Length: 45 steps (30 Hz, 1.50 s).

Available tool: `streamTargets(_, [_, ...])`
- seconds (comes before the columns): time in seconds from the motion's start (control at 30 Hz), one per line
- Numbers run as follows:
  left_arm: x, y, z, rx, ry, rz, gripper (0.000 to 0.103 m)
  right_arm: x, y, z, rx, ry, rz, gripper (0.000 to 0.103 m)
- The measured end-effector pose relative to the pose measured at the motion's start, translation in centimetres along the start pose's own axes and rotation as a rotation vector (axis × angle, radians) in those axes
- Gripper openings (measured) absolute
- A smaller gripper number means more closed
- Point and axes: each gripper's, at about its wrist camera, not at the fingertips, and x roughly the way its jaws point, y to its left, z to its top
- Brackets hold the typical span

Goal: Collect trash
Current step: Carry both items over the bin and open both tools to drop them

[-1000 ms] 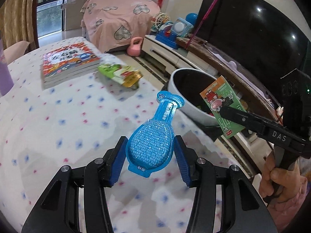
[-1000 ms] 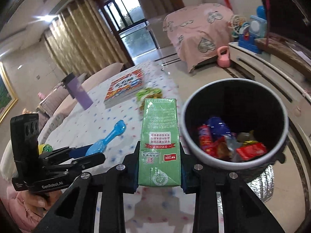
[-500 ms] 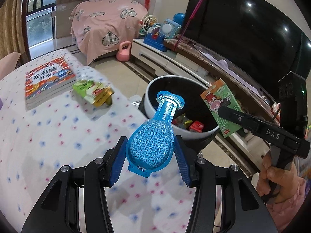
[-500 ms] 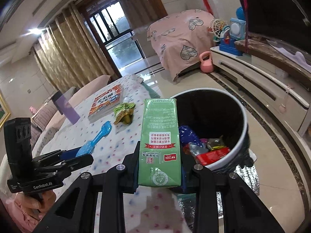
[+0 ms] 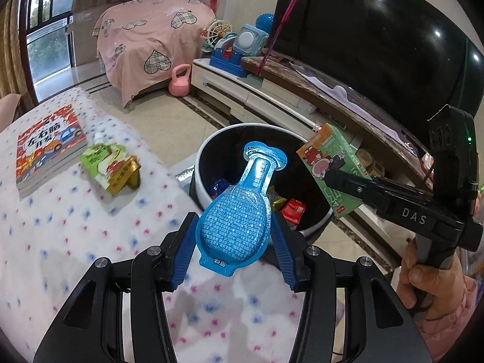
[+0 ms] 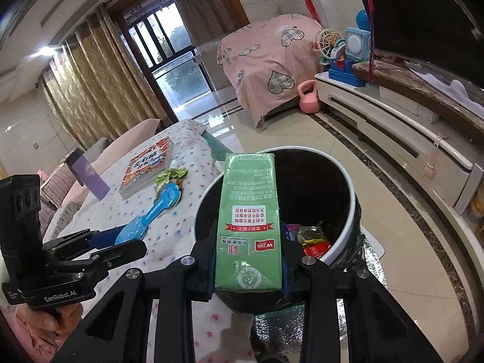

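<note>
We are gripping a blue packet (image 5: 234, 222) in the left tool (image 5: 233, 249), a green carton (image 6: 248, 227) in the right tool (image 6: 248, 267), both at frame centre over the bin (image 6: 348, 208).

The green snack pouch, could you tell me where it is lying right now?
In the left wrist view the green snack pouch lies on the dotted bedspread, just right of the book and left of the trash bin.

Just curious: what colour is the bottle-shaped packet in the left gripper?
Bright blue blister packet, pinched in the left gripper; clearest in the left wrist view.
</note>
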Motion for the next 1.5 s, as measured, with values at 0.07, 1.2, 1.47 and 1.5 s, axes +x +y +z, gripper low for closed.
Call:
streamTargets(0.07, [0.4,-0.2,0.3,0.004,0.002,0.002,0.048,0.1,-0.4,0.2,0.004,0.003,-0.005,0.031])
streamTargets(1.2, [5.1,-1.0,2.8,0.018,0.055,0.020,0.048,3.9,-2.9,2.3,-0.001,0.079,-0.053,0.031])
streamTargets(1.47, [5.4,-1.2,3.0,0.022,0.058,0.023,0.048,4.4,-3.4,2.4,0.004,0.096,-0.057,0.032])
streamTargets(1.5, [5.4,-1.2,3.1,0.021,0.059,0.023,0.048,4.4,-3.4,2.4,0.003,0.097,-0.057,0.032])
